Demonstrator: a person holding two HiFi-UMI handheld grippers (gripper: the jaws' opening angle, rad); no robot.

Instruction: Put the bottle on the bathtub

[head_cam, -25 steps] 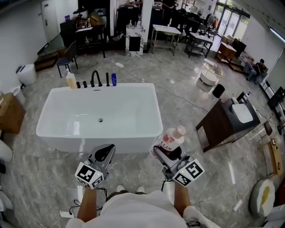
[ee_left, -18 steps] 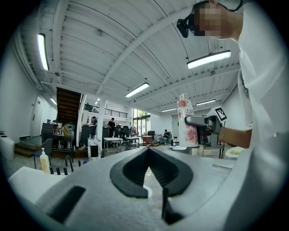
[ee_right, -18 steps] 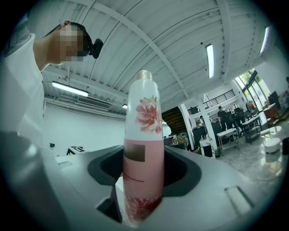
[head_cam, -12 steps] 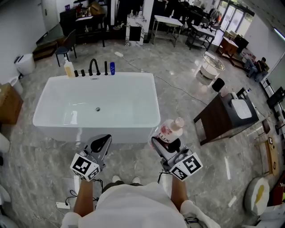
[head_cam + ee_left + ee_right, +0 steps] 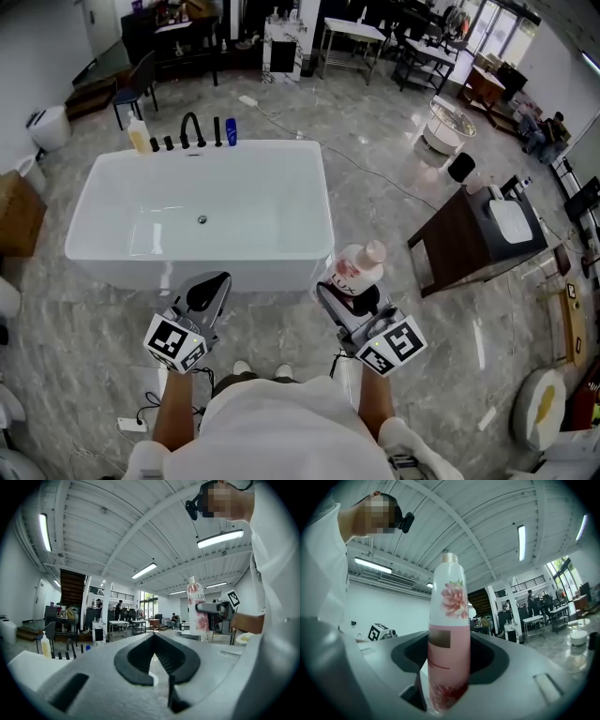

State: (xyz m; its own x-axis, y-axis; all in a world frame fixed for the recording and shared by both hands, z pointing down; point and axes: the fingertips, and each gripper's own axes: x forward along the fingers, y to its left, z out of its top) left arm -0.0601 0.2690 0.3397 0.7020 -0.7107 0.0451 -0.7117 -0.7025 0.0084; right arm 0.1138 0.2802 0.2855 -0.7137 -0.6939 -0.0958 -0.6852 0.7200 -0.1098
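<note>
Vs. 1 s ago, the bathtub (image 5: 323,202) sat higher in the head view, while both grippers kept approx. the same spots low in the frame. Your right gripper (image 5: 349,287) stayed clamped on the bottle (image 5: 356,267), jaws pressed to both sides of its lower body. The bottle was tilted toward the tub, off its near right corner and over the floor, not touching the rim. Your left gripper (image 5: 208,289) was unchanged: jaw tips together, nothing between them, in front of the tub's near wall. Writing: the bottle's white upper part read "LUX", w/ a pink flower print over a pink lower half (image 5: 449,634). The left gripper view showed the same logo near the bottle's neck (image 5: 193,609). Each gripper's cube carried black-and-white square markers, no legible text.
</note>
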